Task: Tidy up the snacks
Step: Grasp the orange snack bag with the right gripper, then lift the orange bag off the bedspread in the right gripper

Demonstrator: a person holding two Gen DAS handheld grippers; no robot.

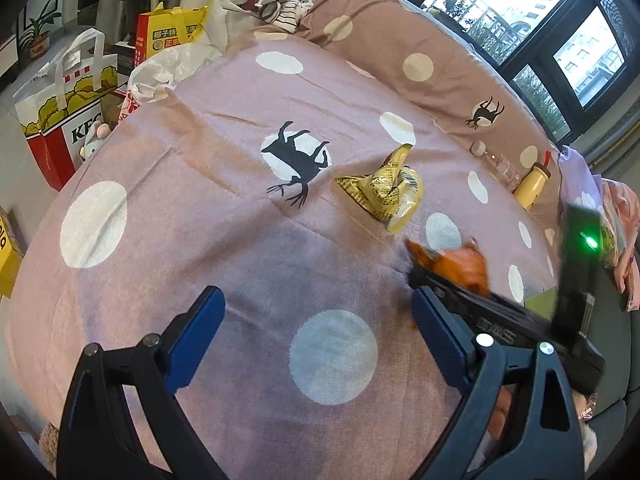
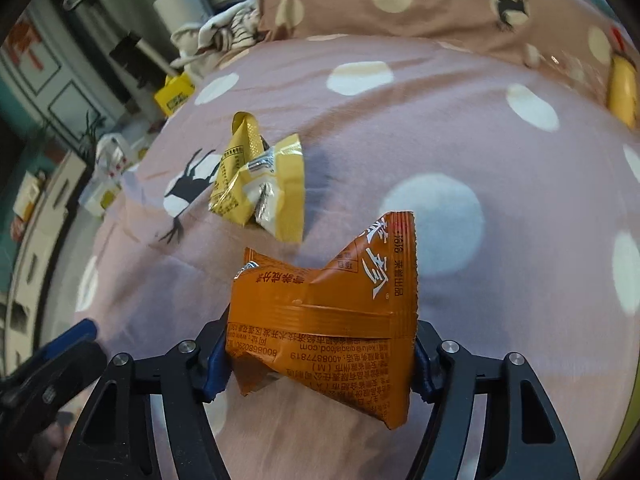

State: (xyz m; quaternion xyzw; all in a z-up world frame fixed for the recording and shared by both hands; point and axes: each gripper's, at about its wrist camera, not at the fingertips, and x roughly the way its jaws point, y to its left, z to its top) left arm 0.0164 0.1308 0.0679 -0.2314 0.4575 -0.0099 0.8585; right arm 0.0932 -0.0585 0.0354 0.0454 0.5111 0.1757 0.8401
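My right hand-held gripper (image 2: pixel 320 364) grips the orange packet (image 2: pixel 332 320); I'd set it gently beside the yellow packets (image 2: pixel 260 184). Left hand-held gripper (image 1: pixel 316 336) hangs open, empty.

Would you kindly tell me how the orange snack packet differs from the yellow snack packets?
The orange snack packet is a single packet held between the right gripper's jaws; the yellow snack packets lie crumpled together on the bedspread, ungripped. Orange sits nearer the right wrist camera; yellow farther. Both are printed foil wrappers.
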